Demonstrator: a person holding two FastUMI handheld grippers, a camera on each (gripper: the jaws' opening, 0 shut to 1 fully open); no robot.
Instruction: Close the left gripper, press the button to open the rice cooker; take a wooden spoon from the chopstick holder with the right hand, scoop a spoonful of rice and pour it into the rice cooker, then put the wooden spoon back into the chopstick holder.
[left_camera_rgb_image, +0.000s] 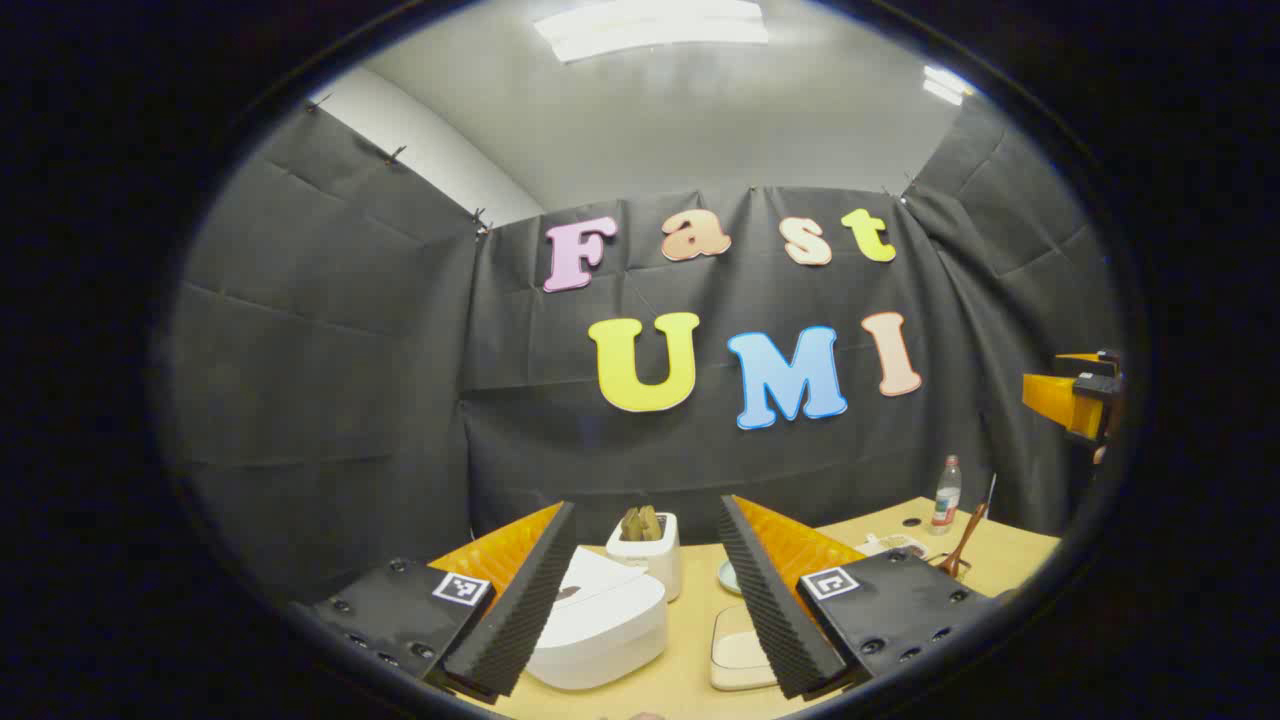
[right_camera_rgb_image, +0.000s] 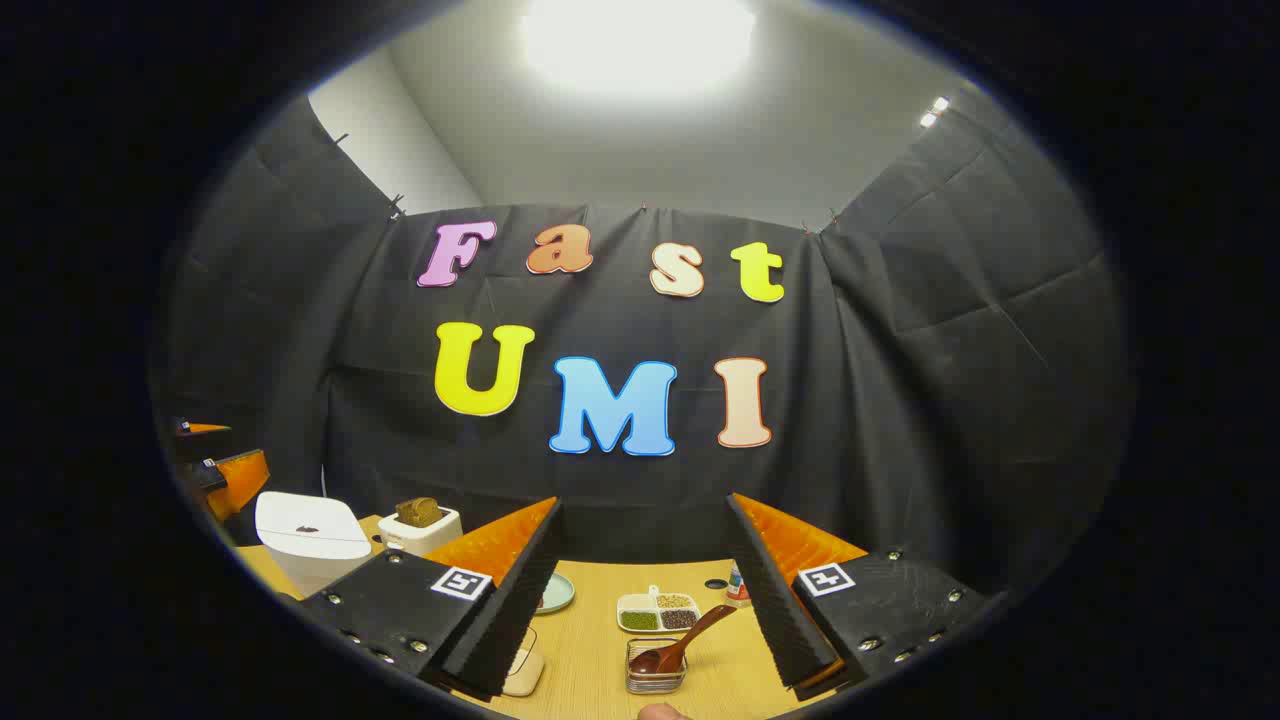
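With both jaws apart, the left hand-held gripper (left_camera_rgb_image: 645, 590) should pinch together, then descend squarely onto the closed rice cooker (left_camera_rgb_image: 600, 620)'s button.

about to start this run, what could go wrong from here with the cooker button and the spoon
The left gripper hangs above the closed rice cooker with jaws wide open; pressing that way could straddle or miss the button. The wooden spoon leans tilted in a small wire holder, so the right gripper might tip the holder or knock the grain tray just behind it.
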